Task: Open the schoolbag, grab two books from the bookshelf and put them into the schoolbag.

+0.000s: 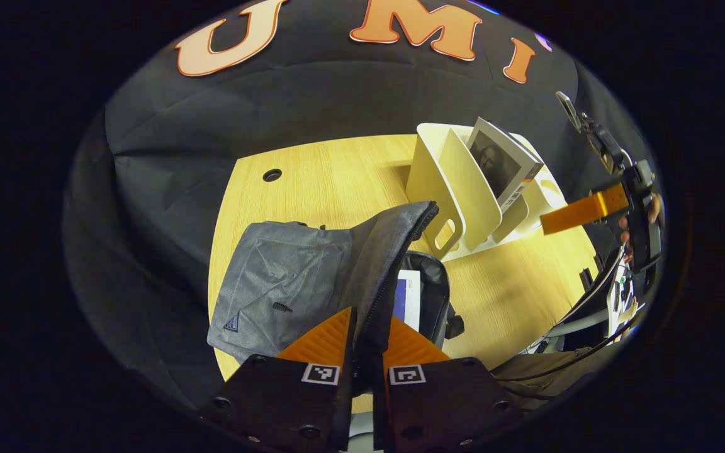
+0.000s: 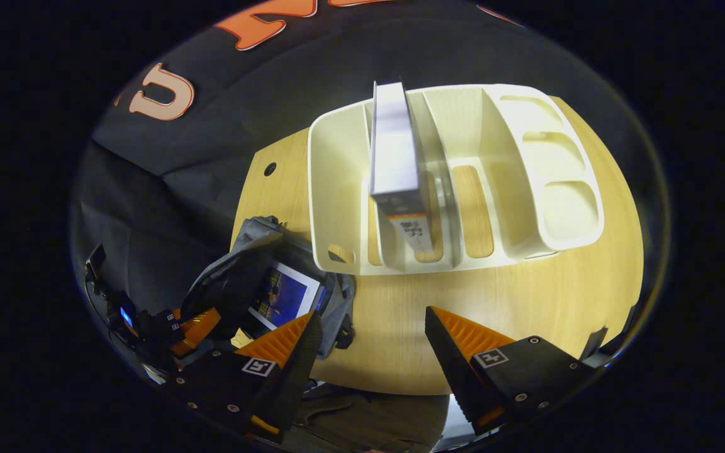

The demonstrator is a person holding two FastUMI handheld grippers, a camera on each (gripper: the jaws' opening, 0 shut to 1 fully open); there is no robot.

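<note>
The left gripper (image 1: 367,340) is clamped on the edge of the schoolbag (image 1: 287,283), both fingers pinching the raised flap by the zipper and holding the mouth open. Inside the bag, one book (image 2: 287,296) already sits upright, its cover showing from the right gripper view.

The right gripper (image 2: 369,340) hangs above the wooden table (image 2: 526,314) with its jaws spread wide and nothing between them, facing the bookshelf (image 2: 337,189). A second book (image 2: 397,170) stands in one of the shelf's middle slots, leaning a little against a divider. So by the look of it, one book is in and one is left to fetch.

Here is where it could slip. The book is tall and narrow in its slot; a grip taken low or off-centre could let it swing and catch on a divider, and the light shelf could be dragged along the table. The shelf stands just beside the bag, so a wide swing could knock the flap. If the left gripper's pinch on the flap slackens, the mouth would likely sag shut over the first book and block the drop.
</note>
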